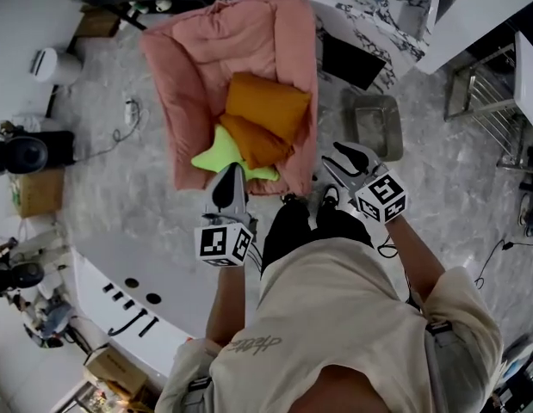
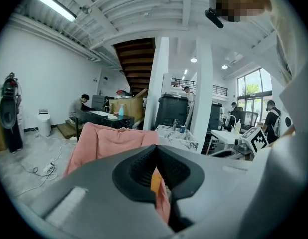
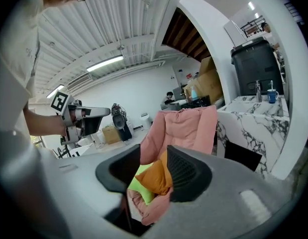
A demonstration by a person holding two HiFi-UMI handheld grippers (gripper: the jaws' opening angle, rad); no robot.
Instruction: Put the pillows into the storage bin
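A pink padded chair [image 1: 197, 67] holds two orange pillows, one higher [image 1: 268, 101] and one lower [image 1: 253, 140], and a lime green star pillow [image 1: 216, 155]. A grey storage bin [image 1: 375, 126] stands on the floor right of the chair. My left gripper [image 1: 230, 175] hovers at the chair's front edge, over the green pillow; its tips meet and hold nothing [image 2: 154, 151]. My right gripper [image 1: 339, 157] is between the chair and the bin, open and empty [image 3: 154, 156]. Through its gap I see an orange pillow [image 3: 153, 176] and the green one [image 3: 139, 183], farther off.
A marble-topped table [image 1: 378, 7] with a black panel [image 1: 352, 58] under it stands behind the bin. A metal rack [image 1: 486, 84] is at the right, a white counter [image 1: 111, 282] at the lower left. My shoes [image 1: 328, 198] are by the chair's front.
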